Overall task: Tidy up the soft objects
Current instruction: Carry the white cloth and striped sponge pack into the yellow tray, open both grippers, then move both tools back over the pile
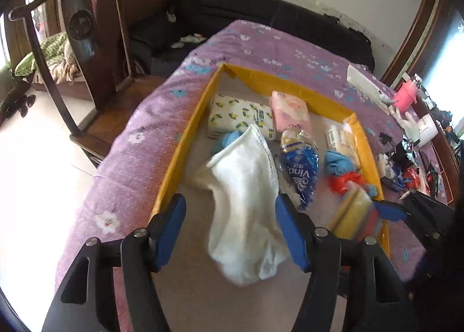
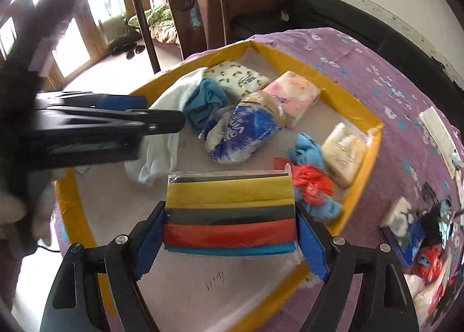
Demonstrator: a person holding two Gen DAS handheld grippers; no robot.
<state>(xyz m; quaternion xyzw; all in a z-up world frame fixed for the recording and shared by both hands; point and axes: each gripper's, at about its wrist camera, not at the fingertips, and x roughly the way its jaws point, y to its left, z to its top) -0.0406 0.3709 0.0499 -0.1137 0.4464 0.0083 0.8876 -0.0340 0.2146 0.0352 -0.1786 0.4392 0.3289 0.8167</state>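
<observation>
Soft things already lie in the yellow-edged tray [image 1: 185, 140] on the purple cloth: a lemon-print pack [image 1: 240, 114], a pink tissue pack [image 1: 290, 111], a blue tissue bag [image 1: 301, 169], a cream pack [image 2: 343, 155] and small blue and red cloths. In the left wrist view the left gripper [image 1: 230, 233] has its jaws apart, with the white towel [image 1: 246, 210] lying loose between them at the middle of the frame, over the tray. The right gripper [image 2: 230, 230] is clamped on the pack of striped sponges [image 2: 230, 210], held above the tray's near end. More bits wait outside the tray at the right edge, so I think the job is about half done.
</observation>
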